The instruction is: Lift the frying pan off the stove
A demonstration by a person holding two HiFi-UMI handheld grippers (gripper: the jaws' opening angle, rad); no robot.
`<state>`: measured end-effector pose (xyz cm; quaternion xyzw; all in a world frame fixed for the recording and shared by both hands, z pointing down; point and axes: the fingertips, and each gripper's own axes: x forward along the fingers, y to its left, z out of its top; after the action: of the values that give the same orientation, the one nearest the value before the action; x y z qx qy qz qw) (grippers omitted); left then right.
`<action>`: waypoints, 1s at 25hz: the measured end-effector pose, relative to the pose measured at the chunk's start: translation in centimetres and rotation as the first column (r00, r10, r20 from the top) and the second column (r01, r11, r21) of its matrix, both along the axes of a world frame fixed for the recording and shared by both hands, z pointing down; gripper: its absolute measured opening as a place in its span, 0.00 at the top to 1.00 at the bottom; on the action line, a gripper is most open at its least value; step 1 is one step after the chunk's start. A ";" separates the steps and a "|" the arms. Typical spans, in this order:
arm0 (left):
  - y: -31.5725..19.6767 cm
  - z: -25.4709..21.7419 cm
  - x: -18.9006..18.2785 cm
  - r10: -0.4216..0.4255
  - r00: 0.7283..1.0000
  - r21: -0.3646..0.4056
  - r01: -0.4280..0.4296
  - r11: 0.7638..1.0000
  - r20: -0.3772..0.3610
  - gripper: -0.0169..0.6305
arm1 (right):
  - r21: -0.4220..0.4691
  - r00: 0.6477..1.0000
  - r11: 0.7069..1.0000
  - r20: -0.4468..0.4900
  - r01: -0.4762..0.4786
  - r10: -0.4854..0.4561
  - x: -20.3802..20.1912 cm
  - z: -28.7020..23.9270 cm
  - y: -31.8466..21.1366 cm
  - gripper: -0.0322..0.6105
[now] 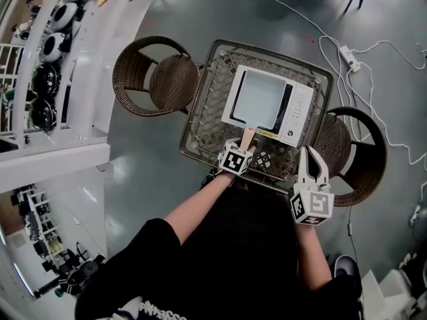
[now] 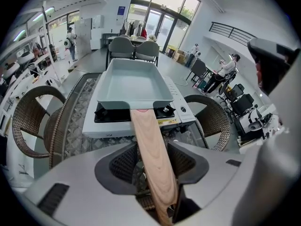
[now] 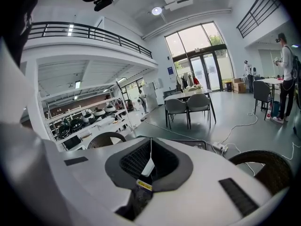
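Observation:
A pale grey square frying pan (image 1: 257, 100) sits on the white portable stove (image 1: 300, 112) on a wicker table. Its light wooden handle (image 1: 247, 139) points toward me. My left gripper (image 1: 242, 147) is at the end of the handle. In the left gripper view the handle (image 2: 148, 140) runs between the two jaws of the left gripper (image 2: 153, 147). The jaws stand wide, with a slit of table showing beside the left pad. The pan (image 2: 131, 81) rests level on the stove (image 2: 176, 102). My right gripper (image 1: 311, 153) hovers to the right of the stove, shut and empty (image 3: 150, 147).
The glass-topped wicker table (image 1: 200, 125) has a wicker chair on its left (image 1: 157, 75) and another on its right (image 1: 360, 152). A white shelf with pans (image 1: 60, 45) stands at far left. Cables and a power strip (image 1: 350, 57) lie on the floor beyond.

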<state>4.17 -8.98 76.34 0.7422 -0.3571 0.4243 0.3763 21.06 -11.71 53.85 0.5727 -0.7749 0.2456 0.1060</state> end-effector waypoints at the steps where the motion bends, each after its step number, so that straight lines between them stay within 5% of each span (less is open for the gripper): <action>1: 0.0 0.0 0.0 0.001 1.000 -0.008 -0.001 1.000 0.003 0.65 | -0.002 1.000 1.000 0.002 -0.004 0.004 0.1 0.0 0.0 0.90; 18: -0.7 0.0 -0.3 -0.125 0.992 -0.024 0.124 0.992 -0.030 0.78 | -0.014 0.999 0.999 0.032 -0.040 0.041 1.5 0.2 -0.3 0.90; 25: -1.1 -1.1 -0.4 -0.170 0.984 0.045 0.172 0.984 -0.060 0.79 | -0.012 0.999 0.999 0.023 -0.029 0.029 1.6 0.2 0.3 0.90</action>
<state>3.78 -10.03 75.20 0.7296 -0.4193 0.3602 0.4025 22.63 -11.45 54.05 0.5805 -0.7661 0.2584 0.0970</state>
